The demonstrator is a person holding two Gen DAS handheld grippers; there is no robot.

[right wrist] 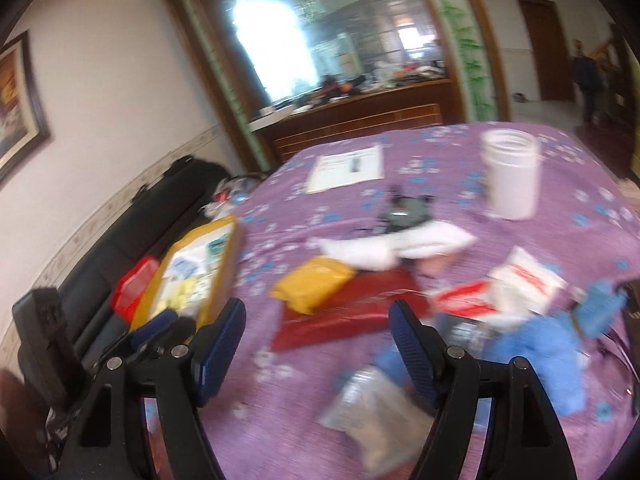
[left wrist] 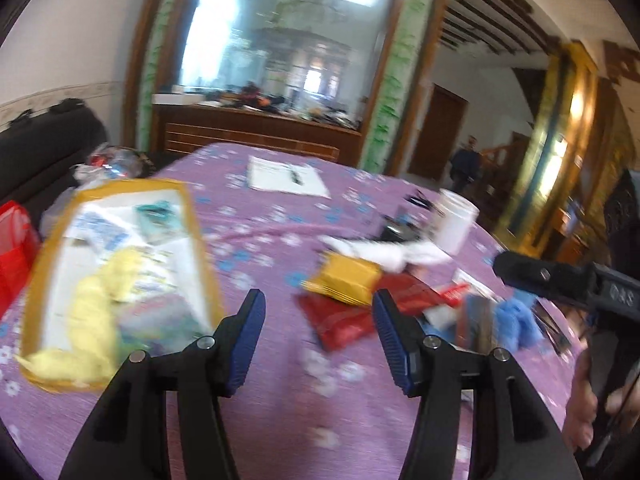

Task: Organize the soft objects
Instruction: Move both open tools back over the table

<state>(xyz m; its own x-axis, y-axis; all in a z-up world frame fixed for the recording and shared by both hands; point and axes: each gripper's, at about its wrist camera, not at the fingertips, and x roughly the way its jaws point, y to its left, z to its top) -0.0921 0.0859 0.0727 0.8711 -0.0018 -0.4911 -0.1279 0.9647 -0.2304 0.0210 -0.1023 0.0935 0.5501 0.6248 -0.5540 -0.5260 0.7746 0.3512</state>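
Observation:
My left gripper [left wrist: 320,320] hovers open over bare purple tablecloth, nothing between its blue pads. Left of it stands a cardboard box [left wrist: 120,186] holding a yellow soft cloth [left wrist: 94,312] and small packets. Ahead lie a yellow packet [left wrist: 346,276] on a red packet [left wrist: 340,322], a white cloth [left wrist: 380,252] and a blue fluffy piece [left wrist: 518,320]. My right gripper [right wrist: 320,320] is open too, empty, above the red packet [right wrist: 344,316] and yellow packet [right wrist: 312,284]. A clear bag [right wrist: 376,412] and the blue fluffy piece [right wrist: 536,356] lie near its right finger.
A white jar [right wrist: 510,172] and a sheet of paper [right wrist: 348,168] sit at the far side of the round table [right wrist: 280,420]. White-and-red packets [right wrist: 520,280] lie at right. A black sofa [right wrist: 132,232] and a red bag [left wrist: 14,256] are left of the table. A person stands far off by a doorway.

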